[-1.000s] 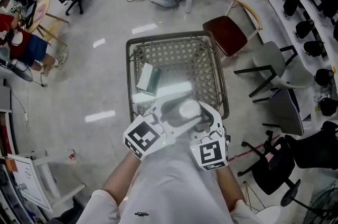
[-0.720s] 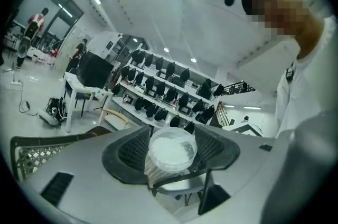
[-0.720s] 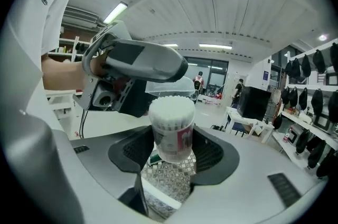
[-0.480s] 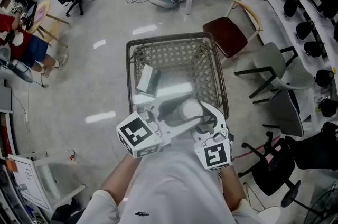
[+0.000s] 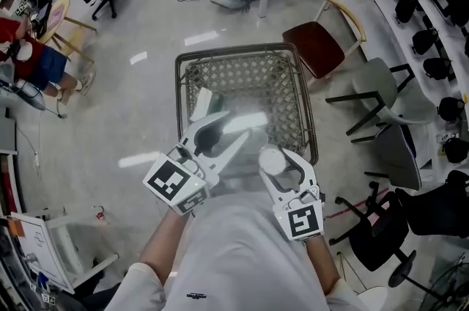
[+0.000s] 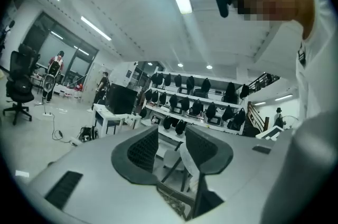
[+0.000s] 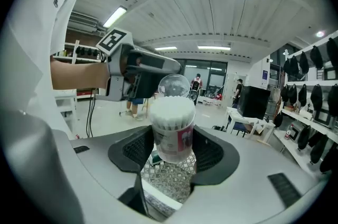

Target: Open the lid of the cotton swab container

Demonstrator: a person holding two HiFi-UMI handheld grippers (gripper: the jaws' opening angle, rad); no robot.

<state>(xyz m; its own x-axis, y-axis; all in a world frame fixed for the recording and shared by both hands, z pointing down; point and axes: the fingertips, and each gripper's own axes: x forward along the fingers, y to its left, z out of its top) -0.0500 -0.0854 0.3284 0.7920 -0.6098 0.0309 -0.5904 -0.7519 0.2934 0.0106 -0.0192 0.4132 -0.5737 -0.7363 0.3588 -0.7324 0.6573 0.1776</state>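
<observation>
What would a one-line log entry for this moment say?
right gripper: shut on cotton swab container | lid: open, swabs exposed | left gripper: empty, jaws have just been closing

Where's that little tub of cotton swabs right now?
The cotton swab container is clamped between the jaws of the right gripper, right of centre in the head view, above the near end of the wire cart.

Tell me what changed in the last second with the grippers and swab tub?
The left gripper pulled off to the left, away from the cotton swab container, its jaws just closing on nothing. The clear lid stands open. The right gripper kept holding the container.
</observation>
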